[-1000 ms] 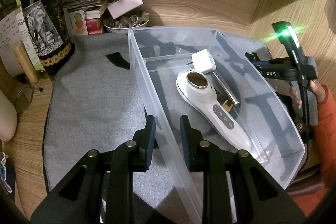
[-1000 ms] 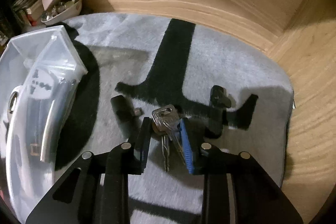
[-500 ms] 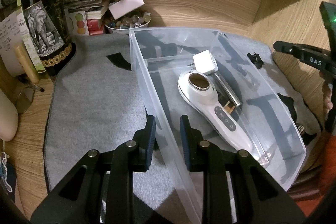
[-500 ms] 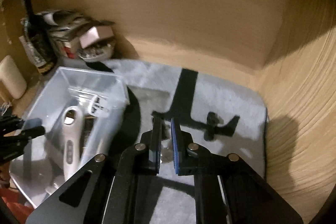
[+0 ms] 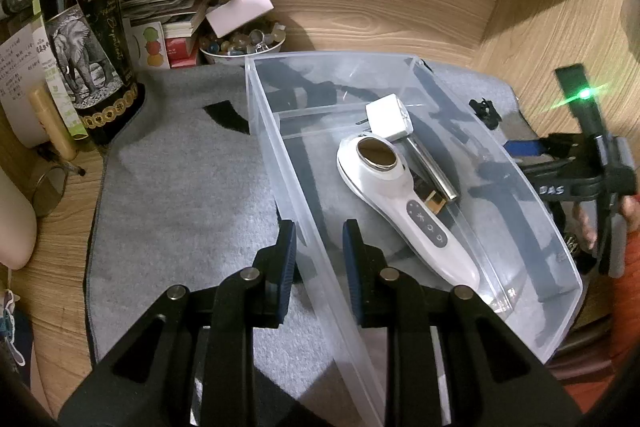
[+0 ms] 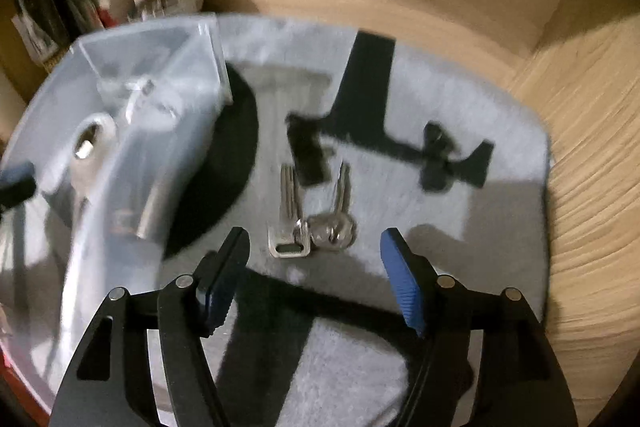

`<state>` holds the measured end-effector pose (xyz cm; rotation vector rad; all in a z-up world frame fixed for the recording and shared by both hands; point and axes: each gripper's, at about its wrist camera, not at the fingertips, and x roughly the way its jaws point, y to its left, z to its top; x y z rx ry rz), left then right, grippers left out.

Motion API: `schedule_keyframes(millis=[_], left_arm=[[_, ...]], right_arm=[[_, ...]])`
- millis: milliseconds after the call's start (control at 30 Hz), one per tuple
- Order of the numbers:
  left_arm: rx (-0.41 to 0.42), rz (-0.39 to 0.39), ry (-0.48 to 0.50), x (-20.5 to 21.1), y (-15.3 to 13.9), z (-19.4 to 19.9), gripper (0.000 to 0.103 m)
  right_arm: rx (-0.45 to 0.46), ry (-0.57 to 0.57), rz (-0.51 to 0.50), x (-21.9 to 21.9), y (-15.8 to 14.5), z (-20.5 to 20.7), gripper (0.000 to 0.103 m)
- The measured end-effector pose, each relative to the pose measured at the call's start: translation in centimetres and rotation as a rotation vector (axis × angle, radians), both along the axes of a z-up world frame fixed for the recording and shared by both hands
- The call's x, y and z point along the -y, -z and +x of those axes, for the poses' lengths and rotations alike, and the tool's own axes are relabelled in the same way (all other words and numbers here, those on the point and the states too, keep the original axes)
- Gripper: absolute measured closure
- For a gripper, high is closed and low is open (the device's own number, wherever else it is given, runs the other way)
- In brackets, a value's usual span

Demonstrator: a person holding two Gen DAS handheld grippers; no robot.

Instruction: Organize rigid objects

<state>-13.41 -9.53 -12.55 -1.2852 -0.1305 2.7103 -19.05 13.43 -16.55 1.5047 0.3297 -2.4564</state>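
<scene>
A clear plastic bin [image 5: 256, 95] sits on a grey mat; it also shows in the right wrist view [image 6: 212, 51]. In it lie a white handheld device [image 5: 400, 203], a white block [image 5: 388, 117] and a metal bar [image 5: 434, 171]. My left gripper [image 5: 319, 251] is shut on the bin's near left wall. My right gripper [image 6: 316, 267] is open and empty, just above a bunch of silver keys [image 6: 312, 223] lying flat on the mat. A small black clip [image 6: 436, 155] lies further right; it also shows in the left wrist view [image 5: 486, 109].
A dark wine bottle [image 5: 86, 39], papers, boxes and a bowl of small items [image 5: 244, 41] crowd the back left corner. Wooden walls close the back and right. The grey mat [image 5: 180, 195] lies on a wooden desk. The right wrist view is motion-blurred.
My right gripper had lifted with jaws shut, then came back down and opened wide. The keys now lie on the mat, turned with blades pointing away. My left gripper has not moved.
</scene>
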Motion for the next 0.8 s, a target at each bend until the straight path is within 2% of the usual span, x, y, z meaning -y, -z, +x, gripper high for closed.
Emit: schedule_keyframes(millis=[67, 167, 333, 367, 467, 800], left_arm=[[0.002, -0.003, 0.001, -0.1, 0.0, -0.1, 0.079], [0.006, -0.004, 0.003, -0.1, 0.0, -0.1, 0.079], [0.006, -0.006, 0.004, -0.1, 0.0, -0.2, 0.079], [0.006, -0.006, 0.005, 0.0, 0.0, -0.2, 0.079], [0.006, 0.001, 0.001, 0.0, 0.1, -0.2, 0.079], [0.005, -0.006, 0.003, 0.0, 0.1, -0.3, 0.079]], right_arm=[[0.029, 0.006, -0.006, 0.0, 0.8, -0.4, 0.038], [0.024, 0.007, -0.026, -0.1, 0.9, -0.6, 0.039], [-0.003, -0.016, -0.038, 0.3, 0.7, -0.2, 0.063], [-0.005, -0.024, -0.038, 0.4, 0.6, 0.0, 0.073], [-0.012, -0.032, -0.023, 1.0, 0.4, 0.4, 0.087], [-0.066, -0.017, -0.046, 0.3, -1.3, 2.5, 0.089]])
